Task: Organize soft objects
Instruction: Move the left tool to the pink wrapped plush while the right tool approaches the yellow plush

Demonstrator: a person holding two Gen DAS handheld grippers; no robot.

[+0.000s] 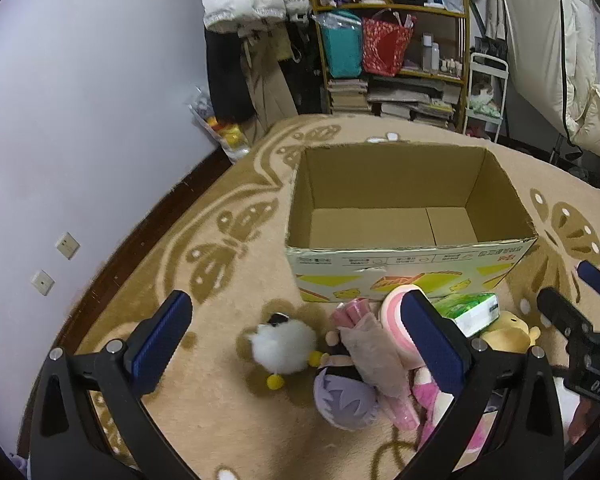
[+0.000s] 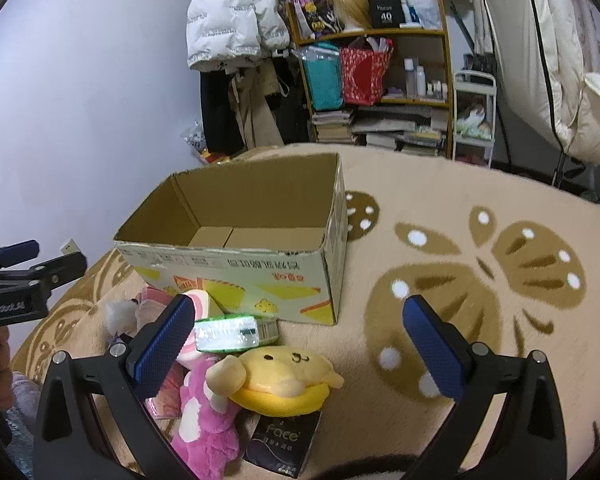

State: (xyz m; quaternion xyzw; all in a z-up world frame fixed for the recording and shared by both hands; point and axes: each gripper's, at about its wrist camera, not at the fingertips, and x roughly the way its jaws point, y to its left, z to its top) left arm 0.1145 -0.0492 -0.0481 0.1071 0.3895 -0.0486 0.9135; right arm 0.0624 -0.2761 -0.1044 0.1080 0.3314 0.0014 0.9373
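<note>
Both the left gripper (image 1: 298, 344) and right gripper (image 2: 300, 344) stood released, grasping nothing. The soft toys (image 2: 284, 380) lay heaped on the carpet (image 2: 480, 208), at 6 o'clock of the cardboard box (image 1: 404, 276).

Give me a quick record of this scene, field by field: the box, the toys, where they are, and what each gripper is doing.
box: cardboard box, open top, nothing visible inside
surface: patterned rug
toys: white fluffy plush, purple-haired doll, pink plush, yellow plush, all on the rug in front of the box
other items: green pack, dark pack
left gripper: open, empty, above the white plush
right gripper: open, empty, above the yellow plush
</note>
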